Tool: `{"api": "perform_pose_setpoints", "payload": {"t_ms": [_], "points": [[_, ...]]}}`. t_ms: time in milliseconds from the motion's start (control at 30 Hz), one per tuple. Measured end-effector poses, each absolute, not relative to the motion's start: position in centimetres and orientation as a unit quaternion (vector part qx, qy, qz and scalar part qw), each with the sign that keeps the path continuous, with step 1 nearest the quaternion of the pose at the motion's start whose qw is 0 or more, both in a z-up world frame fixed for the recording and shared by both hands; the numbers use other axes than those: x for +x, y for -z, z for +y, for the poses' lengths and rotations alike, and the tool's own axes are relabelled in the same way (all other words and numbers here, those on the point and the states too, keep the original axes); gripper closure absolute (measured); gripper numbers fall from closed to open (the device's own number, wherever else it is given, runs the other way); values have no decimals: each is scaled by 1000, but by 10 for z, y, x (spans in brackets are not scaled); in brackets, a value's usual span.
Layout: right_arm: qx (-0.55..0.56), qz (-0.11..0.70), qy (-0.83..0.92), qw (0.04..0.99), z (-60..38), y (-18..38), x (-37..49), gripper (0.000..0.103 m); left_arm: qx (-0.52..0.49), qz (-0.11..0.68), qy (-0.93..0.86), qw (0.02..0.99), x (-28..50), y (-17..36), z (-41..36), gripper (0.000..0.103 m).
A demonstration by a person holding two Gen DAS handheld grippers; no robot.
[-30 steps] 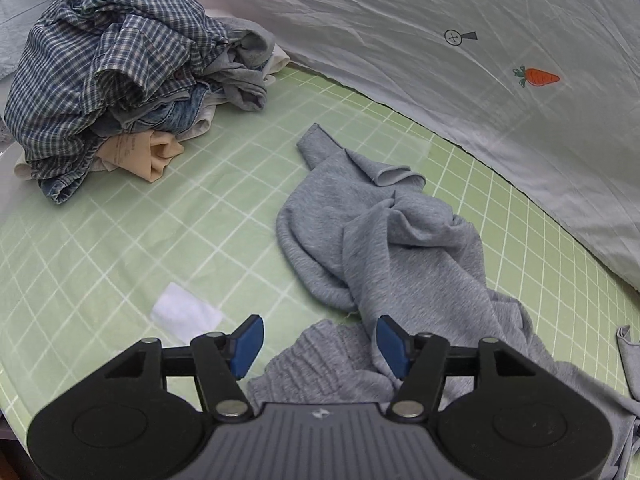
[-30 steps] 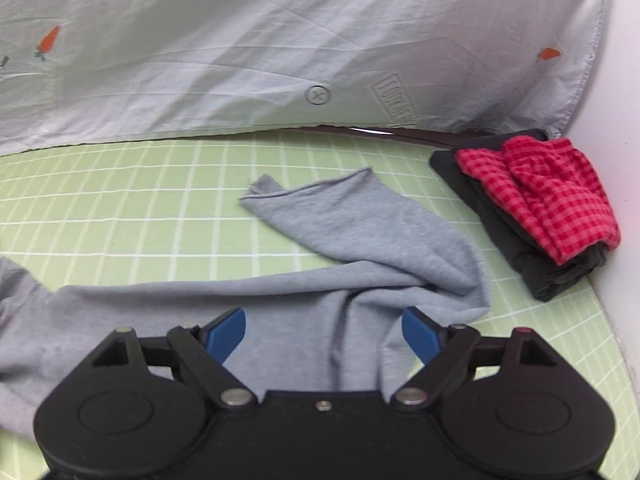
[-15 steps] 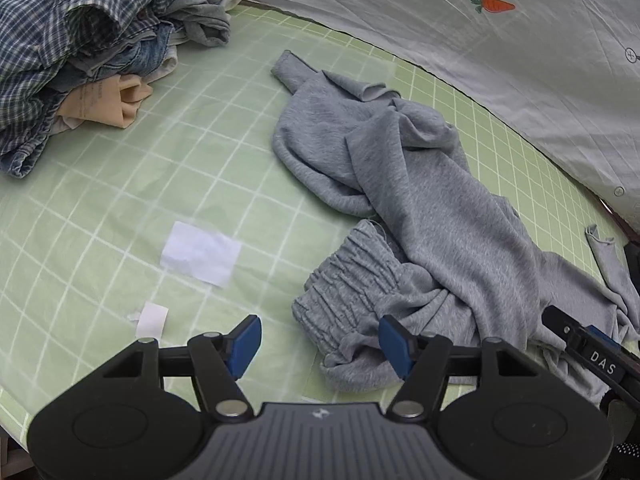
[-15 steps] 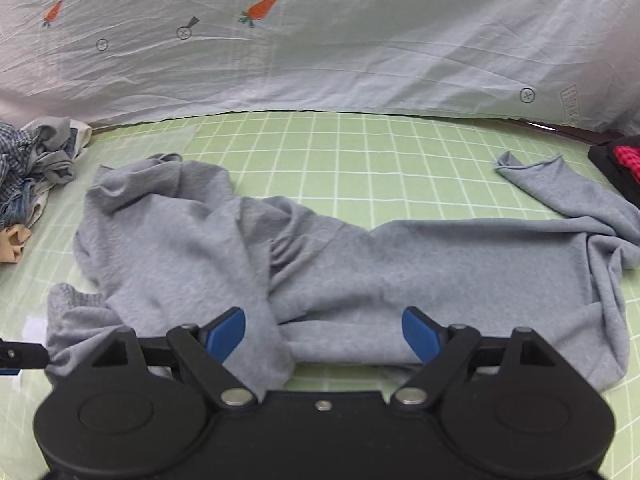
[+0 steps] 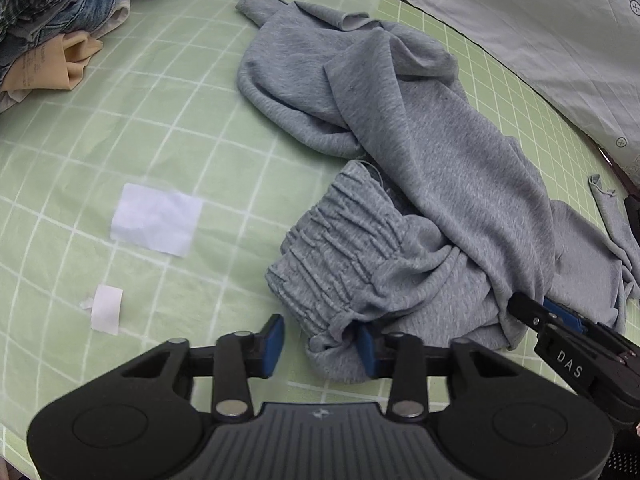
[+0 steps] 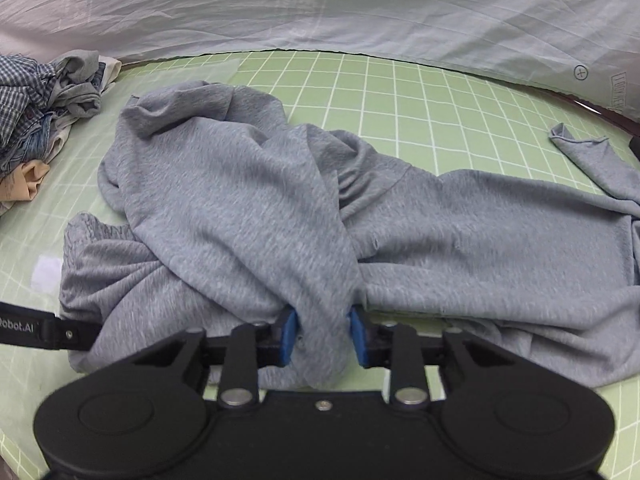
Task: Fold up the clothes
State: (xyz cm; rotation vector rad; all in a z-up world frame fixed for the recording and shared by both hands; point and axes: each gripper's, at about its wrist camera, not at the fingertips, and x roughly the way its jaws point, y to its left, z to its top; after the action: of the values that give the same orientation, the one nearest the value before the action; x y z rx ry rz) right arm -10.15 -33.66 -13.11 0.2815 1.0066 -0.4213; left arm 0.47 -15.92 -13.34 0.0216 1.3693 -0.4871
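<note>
A pair of grey sweatpants (image 5: 420,152) lies crumpled on the green grid mat (image 5: 160,128). Its elastic waistband (image 5: 340,240) is bunched near the front. My left gripper (image 5: 320,340) sits at the waistband's front corner, with a fold of cloth between its half-closed blue pads. My right gripper (image 6: 323,336) has its pads closing on a grey fold of the same sweatpants (image 6: 280,200) at the front edge. The right gripper also shows in the left wrist view (image 5: 560,324), at the right.
A pile of unfolded clothes, with a checked shirt on top, sits at the mat's left back (image 5: 60,12) and shows in the right wrist view (image 6: 36,108). Two white paper scraps (image 5: 156,220) lie on the mat. A white printed sheet (image 6: 360,8) hangs behind.
Both grippers have moved down to the sweatpants' front edge and their jaws have narrowed around cloth. The right gripper swung left from the trouser leg end toward the middle.
</note>
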Motion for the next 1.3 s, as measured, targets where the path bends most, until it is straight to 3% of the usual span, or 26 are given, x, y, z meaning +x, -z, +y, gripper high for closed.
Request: {"api": "perform_pose_setpoints", "payload": {"t_ms": [67, 133, 500, 633, 700, 733, 767, 833, 933, 1100, 1300], "points": [[126, 468, 195, 853, -340, 122, -97, 91, -6, 630, 222, 744, 9, 130, -157, 86], [132, 455, 189, 860, -345, 110, -93, 95, -27, 629, 221, 745, 15, 121, -153, 88], [135, 360, 169, 908, -405, 40, -15, 97, -103, 561, 249, 783, 100, 47, -181, 91], [128, 299, 193, 926, -443, 28, 25, 97, -103, 493, 253, 826, 137, 29, -204, 84], [113, 288, 230, 923, -459, 34, 39, 92, -83, 465, 243, 847, 146, 22, -211, 59], [117, 297, 241, 917, -464, 39, 37, 80, -76, 463, 238, 850, 149, 22, -211, 52], [121, 307, 252, 910, -470, 44, 35, 76, -70, 460, 234, 854, 152, 23, -211, 43], [130, 325, 274, 895, -480, 55, 31, 75, -71, 480, 235, 842, 153, 35, -208, 42], [149, 355, 301, 872, -490, 73, 8, 63, -67, 527, 226, 816, 140, 64, -200, 42], [184, 400, 342, 830, -494, 101, -49, 61, -99, 582, 225, 775, 108, 96, -186, 42], [206, 447, 371, 788, -488, 128, -96, 59, -80, 584, 288, 754, 88, 105, -213, 36]]}}
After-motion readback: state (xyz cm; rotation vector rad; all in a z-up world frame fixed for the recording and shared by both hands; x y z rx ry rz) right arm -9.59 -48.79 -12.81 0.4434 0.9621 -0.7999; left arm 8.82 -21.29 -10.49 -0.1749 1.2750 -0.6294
